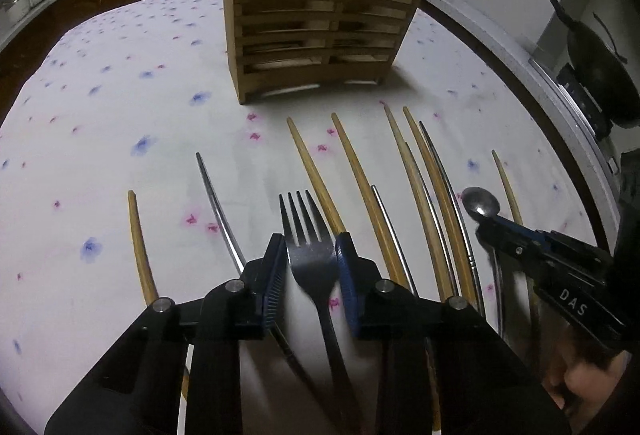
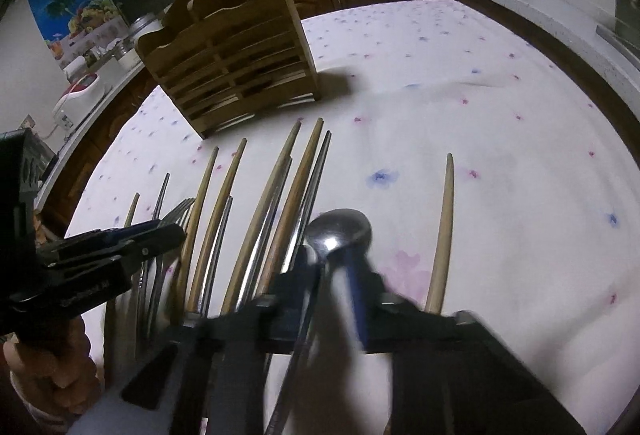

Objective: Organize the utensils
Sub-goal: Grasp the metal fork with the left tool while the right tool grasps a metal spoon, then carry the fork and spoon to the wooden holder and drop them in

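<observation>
The left hand-held gripper point(image 1: 311, 255) is clamped on a steel fork point(image 1: 306, 231) at its neck; the right hand-held gripper point(image 2: 340, 275) pinches a spoon point(image 2: 340, 231) likewise. Both utensils, above the bench point(image 1: 120, 115) before the wooden caddy point(image 1: 320, 27), look stiff, light and slippery.

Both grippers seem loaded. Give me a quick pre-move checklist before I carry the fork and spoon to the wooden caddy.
1. Left gripper on the fork: ok, pads bracket the fork's neck.
2. Right gripper on the spoon: ok, spoon sits between the fingers, though blurred.
3. Fork clear of neighbouring chopsticks: cannot tell.
4. Caddy upright: ok.
5. Caddy compartments free: cannot tell, tops not seen from above.
6. Path to caddy across the tablecloth: ok.
</observation>
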Action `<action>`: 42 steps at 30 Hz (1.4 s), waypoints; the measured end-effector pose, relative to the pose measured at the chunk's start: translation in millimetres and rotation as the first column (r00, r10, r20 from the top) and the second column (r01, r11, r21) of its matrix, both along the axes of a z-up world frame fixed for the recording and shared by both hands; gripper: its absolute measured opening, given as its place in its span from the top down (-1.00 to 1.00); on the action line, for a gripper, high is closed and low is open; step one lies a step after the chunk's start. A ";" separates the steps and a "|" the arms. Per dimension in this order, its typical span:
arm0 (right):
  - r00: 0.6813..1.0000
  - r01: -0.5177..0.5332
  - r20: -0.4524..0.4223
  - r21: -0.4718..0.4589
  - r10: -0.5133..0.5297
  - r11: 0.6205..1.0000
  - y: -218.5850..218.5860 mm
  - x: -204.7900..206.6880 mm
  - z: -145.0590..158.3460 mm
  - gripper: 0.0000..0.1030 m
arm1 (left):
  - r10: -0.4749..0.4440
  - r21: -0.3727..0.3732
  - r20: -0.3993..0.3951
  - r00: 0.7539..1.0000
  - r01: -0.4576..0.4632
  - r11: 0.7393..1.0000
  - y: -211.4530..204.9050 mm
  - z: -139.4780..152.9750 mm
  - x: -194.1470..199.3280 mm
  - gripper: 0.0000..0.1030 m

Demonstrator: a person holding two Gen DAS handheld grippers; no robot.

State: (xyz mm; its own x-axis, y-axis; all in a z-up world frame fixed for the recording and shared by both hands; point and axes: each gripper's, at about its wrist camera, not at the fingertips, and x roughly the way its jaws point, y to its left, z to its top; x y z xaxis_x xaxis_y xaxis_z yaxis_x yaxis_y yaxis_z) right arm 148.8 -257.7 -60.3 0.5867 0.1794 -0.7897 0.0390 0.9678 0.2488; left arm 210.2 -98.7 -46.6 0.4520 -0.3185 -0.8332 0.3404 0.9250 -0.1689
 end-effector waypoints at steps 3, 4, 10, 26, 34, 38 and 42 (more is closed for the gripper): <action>1.000 -0.006 0.008 0.031 0.006 0.999 -2.9 -2.3 2.8 0.94 | 0.009 -0.048 0.008 1.000 -0.009 0.999 8.1 6.8 -6.0 0.54; 1.000 -0.008 0.014 0.036 0.008 0.999 -2.6 -3.8 4.7 0.95 | 0.014 -0.067 0.012 1.000 -0.013 0.998 12.1 10.9 -8.9 0.54; 0.997 -0.024 0.072 0.053 0.020 0.998 -3.5 -17.1 26.9 0.96 | 0.040 -0.139 0.067 0.997 -0.031 0.990 29.8 40.3 -28.4 0.56; 0.961 -0.047 0.275 0.054 0.030 0.997 -3.2 -42.6 108.3 0.96 | 0.124 -0.250 0.246 0.961 -0.060 0.966 64.8 119.0 -68.2 0.58; 0.942 -0.049 0.334 0.035 0.035 0.998 -1.6 -32.9 132.0 0.96 | 0.154 -0.262 0.280 0.948 -0.079 0.962 70.8 133.5 -59.6 0.59; 0.936 -0.045 0.351 0.032 0.030 0.998 -5.9 -24.9 139.4 0.96 | 0.163 -0.264 0.294 0.942 -0.083 0.961 72.4 140.6 -51.7 0.59; 0.930 -0.039 0.368 0.025 0.027 0.999 -9.6 -14.0 147.9 0.96 | 0.169 -0.267 0.310 0.936 -0.085 0.960 70.3 147.8 -42.2 0.59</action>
State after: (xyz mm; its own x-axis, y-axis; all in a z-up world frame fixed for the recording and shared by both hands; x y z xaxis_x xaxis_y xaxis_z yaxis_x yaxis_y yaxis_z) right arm 134.8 -267.3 87.6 0.8278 0.2247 -0.5140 -0.0926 0.9584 0.2699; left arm 168.0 -28.4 101.2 0.7353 -0.4154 -0.5355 0.2975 0.9078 -0.2957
